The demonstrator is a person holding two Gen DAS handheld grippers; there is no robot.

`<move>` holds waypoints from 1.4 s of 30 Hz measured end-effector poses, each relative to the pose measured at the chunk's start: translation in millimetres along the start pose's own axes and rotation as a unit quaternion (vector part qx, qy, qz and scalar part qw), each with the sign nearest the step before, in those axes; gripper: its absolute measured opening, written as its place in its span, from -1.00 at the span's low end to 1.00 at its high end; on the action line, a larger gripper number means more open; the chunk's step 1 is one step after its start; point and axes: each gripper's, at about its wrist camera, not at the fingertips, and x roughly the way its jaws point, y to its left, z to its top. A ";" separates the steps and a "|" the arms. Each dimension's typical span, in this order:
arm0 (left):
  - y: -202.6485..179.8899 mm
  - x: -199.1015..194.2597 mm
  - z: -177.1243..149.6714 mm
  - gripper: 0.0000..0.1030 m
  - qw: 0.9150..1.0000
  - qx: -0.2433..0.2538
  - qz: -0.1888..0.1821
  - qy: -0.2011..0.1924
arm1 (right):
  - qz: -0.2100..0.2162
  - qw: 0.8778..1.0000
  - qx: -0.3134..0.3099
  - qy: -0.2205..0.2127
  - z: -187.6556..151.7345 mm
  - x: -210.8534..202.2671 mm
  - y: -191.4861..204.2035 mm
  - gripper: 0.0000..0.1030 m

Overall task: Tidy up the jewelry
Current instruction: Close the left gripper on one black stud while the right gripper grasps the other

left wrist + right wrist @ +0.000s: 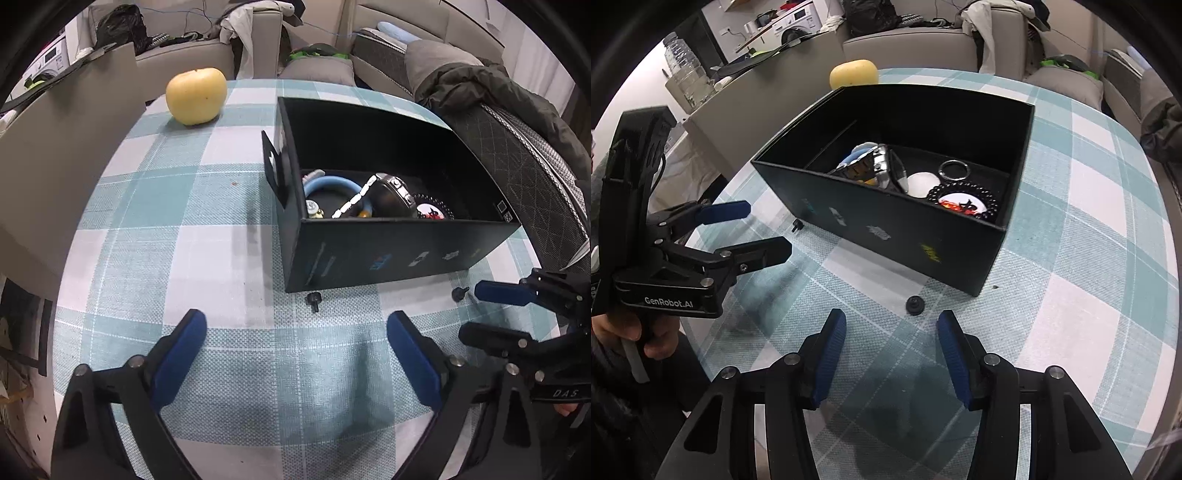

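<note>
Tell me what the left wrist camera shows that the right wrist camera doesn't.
Only the left wrist view shows the blue ring in the black box and the yellow fruit whole. Only the right wrist view shows the metal key ring, the white disc and water bottles. Both show the box, the watch, the bead bracelet, two small black pieces on the checked tablecloth, and both grippers open.
</note>
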 end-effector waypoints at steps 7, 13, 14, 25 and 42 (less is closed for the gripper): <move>-1.9 -0.3 -0.6 0.40 1.000 0.009 -0.005 -0.001 | -0.004 1.000 -0.001 -0.001 1.0 1.2 0.0 -0.25; 4.7 -5.0 2.2 0.39 1.000 0.000 -0.011 -0.011 | -0.016 1.000 -0.010 0.003 3.1 5.6 5.3 -0.41; 5.8 -4.9 2.6 0.39 1.000 -0.002 -0.011 -0.012 | -0.018 1.000 -0.011 0.003 4.0 6.5 5.7 -0.41; 4.4 -3.1 2.8 0.39 1.000 -0.001 -0.007 -0.010 | -0.046 0.999 -0.024 -0.001 2.9 8.7 11.4 -0.58; 0.4 3.7 0.5 0.09 1.000 0.012 -0.013 0.004 | -0.058 0.997 -0.032 -0.040 8.8 -0.1 15.5 -0.82</move>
